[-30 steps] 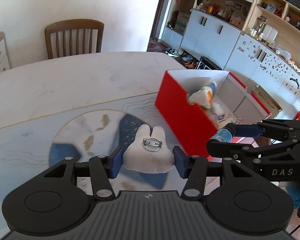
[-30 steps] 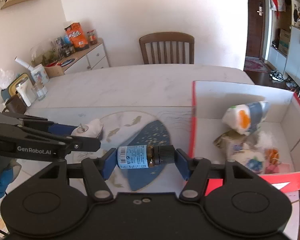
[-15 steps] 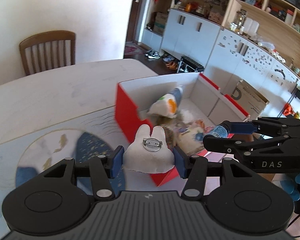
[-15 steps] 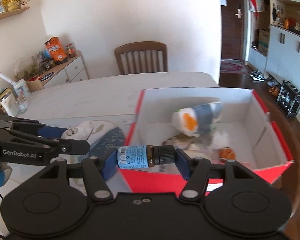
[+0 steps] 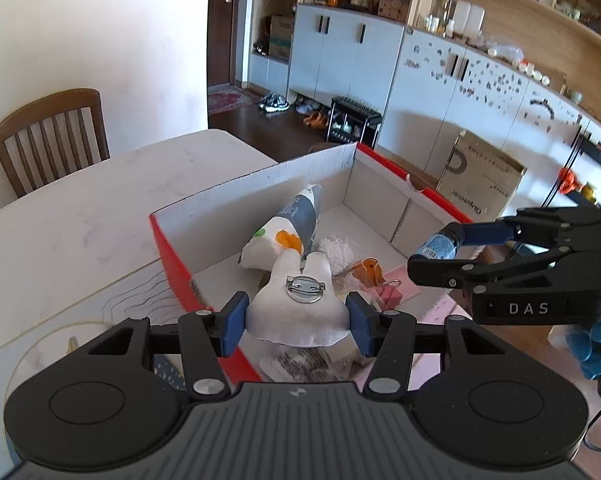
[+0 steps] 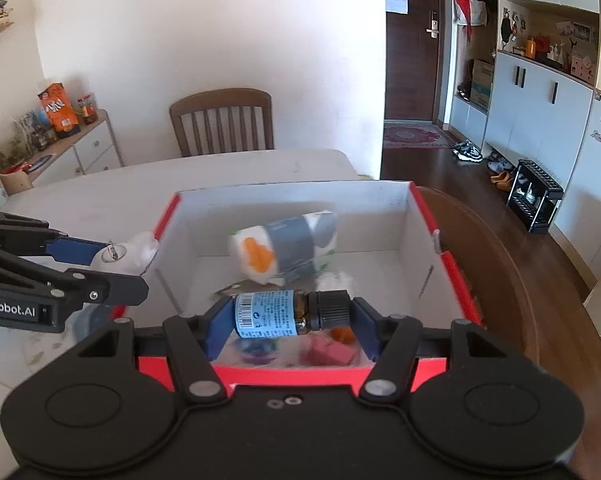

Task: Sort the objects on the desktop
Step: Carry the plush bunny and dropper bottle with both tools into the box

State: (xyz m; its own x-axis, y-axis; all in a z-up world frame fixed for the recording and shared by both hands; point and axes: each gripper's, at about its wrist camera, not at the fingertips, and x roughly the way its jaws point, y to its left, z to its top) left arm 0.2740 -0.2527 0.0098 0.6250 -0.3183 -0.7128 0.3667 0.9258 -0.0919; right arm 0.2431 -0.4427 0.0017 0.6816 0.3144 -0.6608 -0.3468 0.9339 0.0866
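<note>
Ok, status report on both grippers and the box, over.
Left hand-held gripper shut on plush badge. Right hand-held gripper shut on bottle. Both over red box. Nothing blocking.

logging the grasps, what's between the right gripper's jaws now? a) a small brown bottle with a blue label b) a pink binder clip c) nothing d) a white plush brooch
a: the right gripper has its jaws closed on the small brown bottle, held sideways above the red box.
</note>
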